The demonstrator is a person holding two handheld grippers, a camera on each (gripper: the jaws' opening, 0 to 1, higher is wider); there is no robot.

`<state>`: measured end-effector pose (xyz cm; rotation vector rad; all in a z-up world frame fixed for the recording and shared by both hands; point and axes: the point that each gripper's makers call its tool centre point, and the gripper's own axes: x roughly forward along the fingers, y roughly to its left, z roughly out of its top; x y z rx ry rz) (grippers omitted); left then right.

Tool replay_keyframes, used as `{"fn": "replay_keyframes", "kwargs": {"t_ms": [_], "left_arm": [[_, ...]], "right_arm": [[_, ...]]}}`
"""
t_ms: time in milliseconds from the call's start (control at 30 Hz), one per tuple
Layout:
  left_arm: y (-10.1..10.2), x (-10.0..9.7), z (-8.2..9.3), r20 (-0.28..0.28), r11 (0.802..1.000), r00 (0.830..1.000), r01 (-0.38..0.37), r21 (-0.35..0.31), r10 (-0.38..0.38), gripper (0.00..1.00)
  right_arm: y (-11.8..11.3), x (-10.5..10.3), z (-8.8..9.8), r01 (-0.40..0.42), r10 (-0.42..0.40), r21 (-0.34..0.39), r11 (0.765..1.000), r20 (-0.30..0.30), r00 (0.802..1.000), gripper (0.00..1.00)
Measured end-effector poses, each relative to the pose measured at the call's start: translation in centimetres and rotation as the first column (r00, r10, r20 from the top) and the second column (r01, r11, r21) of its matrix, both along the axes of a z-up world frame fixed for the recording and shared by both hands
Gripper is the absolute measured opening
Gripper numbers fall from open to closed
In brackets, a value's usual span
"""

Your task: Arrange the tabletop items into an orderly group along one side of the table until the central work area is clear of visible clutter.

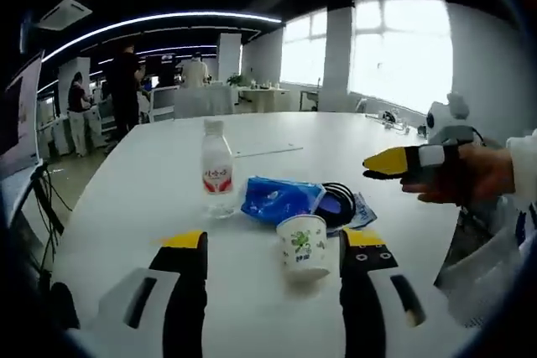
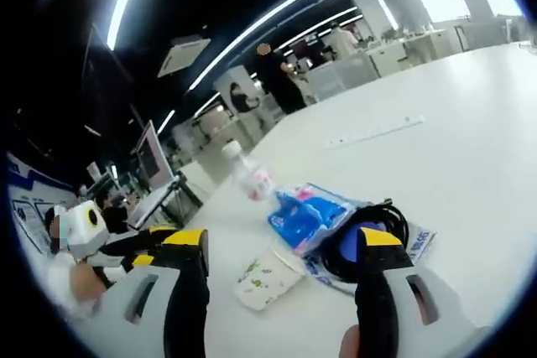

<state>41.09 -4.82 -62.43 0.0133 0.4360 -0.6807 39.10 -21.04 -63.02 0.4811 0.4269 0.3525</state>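
We're in a big open-plan office: long white table up front, strip lights curving across a dark ceiling, bright windows along one wall, a monitor at the side, and people standing among desks at the back.

The near middle of the white worktop is crowded: an upright water bottle, a blue tissue pack, a paper cup and a coiled black cable sit close together. The cup stands between the left gripper fingers' tips. Beyond the cluster the worktop lies bare except for a thin white strip.
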Motion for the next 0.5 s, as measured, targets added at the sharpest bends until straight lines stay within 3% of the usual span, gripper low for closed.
{"fn": "replay_keyframes", "kwargs": {"t_ms": [200,300,500], "left_arm": [[-0.9,3.1,0.2,-0.006,1.000,1.000,0.028,0.009,-0.028,0.65],[-1.0,3.7,-0.6,-0.011,0.995,0.997,0.072,0.067,-0.071,0.68],[-1.2,4.5,-1.5,-0.035,0.993,0.996,0.088,0.073,-0.086,0.67]], "right_arm": [[-0.6,-0.8,-0.7,0.035,-0.035,0.011,0.999,-0.027,0.999,0.68],[-0.8,-1.1,-0.8,0.046,-0.046,0.010,0.999,-0.036,0.998,0.67],[-1.2,-1.6,-1.3,0.074,-0.074,0.005,0.997,-0.054,0.996,0.66]]}}
